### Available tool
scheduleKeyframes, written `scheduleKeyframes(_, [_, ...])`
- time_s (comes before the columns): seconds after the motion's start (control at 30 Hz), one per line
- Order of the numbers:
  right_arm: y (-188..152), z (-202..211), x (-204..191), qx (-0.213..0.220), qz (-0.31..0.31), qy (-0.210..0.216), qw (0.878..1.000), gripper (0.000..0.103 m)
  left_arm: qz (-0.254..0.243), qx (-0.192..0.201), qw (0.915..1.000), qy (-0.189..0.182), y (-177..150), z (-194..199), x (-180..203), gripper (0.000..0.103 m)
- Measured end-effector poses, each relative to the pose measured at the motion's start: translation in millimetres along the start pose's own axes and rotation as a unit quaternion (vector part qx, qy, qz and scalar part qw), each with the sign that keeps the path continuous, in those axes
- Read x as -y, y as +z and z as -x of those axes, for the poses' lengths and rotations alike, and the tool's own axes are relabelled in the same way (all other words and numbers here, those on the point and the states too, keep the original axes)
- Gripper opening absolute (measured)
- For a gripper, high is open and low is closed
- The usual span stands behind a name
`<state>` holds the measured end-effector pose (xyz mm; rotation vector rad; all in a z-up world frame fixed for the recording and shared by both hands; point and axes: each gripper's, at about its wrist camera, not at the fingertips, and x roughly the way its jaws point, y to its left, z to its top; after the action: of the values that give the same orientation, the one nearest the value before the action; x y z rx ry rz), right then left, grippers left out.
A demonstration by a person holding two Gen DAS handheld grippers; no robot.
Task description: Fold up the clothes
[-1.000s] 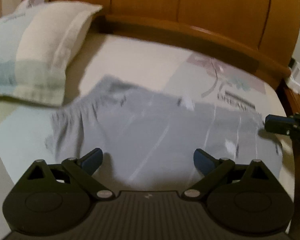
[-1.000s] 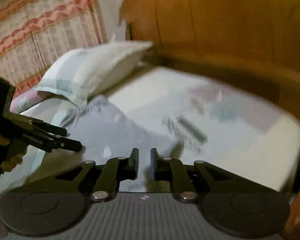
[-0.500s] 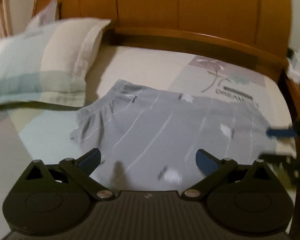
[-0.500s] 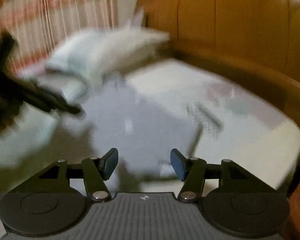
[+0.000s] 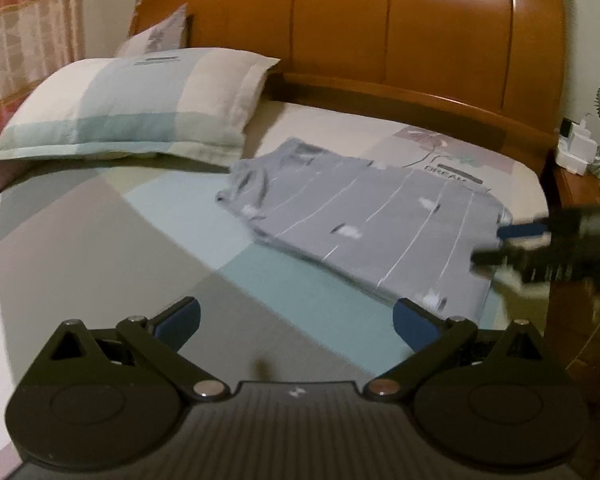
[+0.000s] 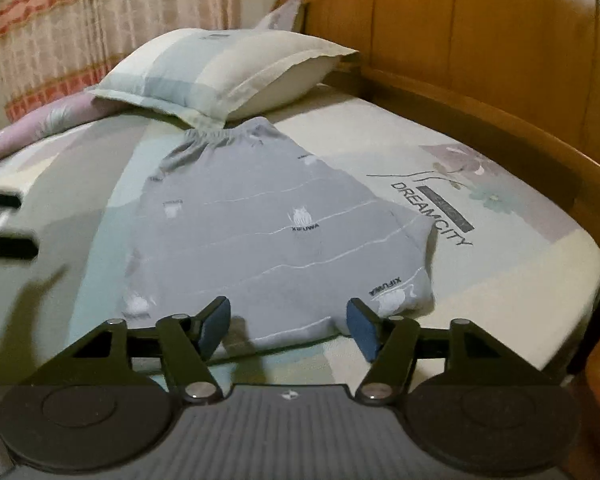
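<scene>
While the grey shorts (image 6: 268,232) lie flat, both grippers hover spread above the bed (image 6: 520,248)

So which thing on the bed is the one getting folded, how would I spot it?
Find the big wooden headboard and the pale checked pillow leaning near it. Just in front of the pillow, flat on the patterned sheet, lies the grey shorts. They are the only plain grey cloth there, with thin white lines, little white animals and a gathered waistband.
</scene>
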<state>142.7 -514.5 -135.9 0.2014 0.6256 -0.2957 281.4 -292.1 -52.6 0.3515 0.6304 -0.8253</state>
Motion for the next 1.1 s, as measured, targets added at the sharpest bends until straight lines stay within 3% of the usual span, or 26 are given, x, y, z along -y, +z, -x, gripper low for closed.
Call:
scheduleKeyframes(0.1, [27.6,-1.5,-16.8,0.024,0.030,0.011,0.999,0.074,0.014,-0.003,0.9998,0.013,-11.5,14.3,-8.9,0.102])
scheduleKeyframes(0.2, [65.6,-28.9,-42.4,0.036,0.080,0.011,0.996,0.074,0.031,0.000,0.9994,0.016,-21.1,28.3,-20.3,0.102])
scheduleKeyframes(0.37, [128.4,-121.7,-59.1,-0.008,0.087,0.032,0.996,0.075,0.035,0.001,0.9986,0.040,-36.8,44.2,-42.1,0.102])
scheduleKeyframes(0.47, [142.7,-173.1,-75.3,-0.035,0.095,0.007,0.995,0.075,0.043,0.005,0.9977,0.053,-44.2,50.3,-54.3,0.102])
scheduleKeyframes(0.6, [137.1,-211.4,-101.1,-0.054,0.112,-0.016,0.992,0.076,0.058,0.005,0.9970,0.051,-51.7,53.3,-64.8,0.102])
scheduleKeyframes(0.73, [137.3,-206.2,-109.6,-0.059,0.123,-0.008,0.991,0.075,0.059,0.003,0.9970,0.050,-53.2,54.9,-67.5,0.102])
scheduleKeyframes(0.87, [135.3,-159.1,-99.8,-0.062,0.120,0.010,0.991,0.078,0.061,0.012,0.9970,0.047,-50.9,63.3,-65.0,0.102])
scheduleKeyframes(0.97, [109.8,-105.2,-87.7,-0.054,0.116,-0.009,0.992,0.088,0.066,0.018,0.9969,0.040,-48.2,69.9,-58.9,0.102])
scheduleKeyframes(1.1, [59.6,-46.2,-67.1,-0.058,0.085,-0.025,0.994,0.090,0.072,0.019,0.9970,0.019,-42.7,75.8,-42.5,0.102])
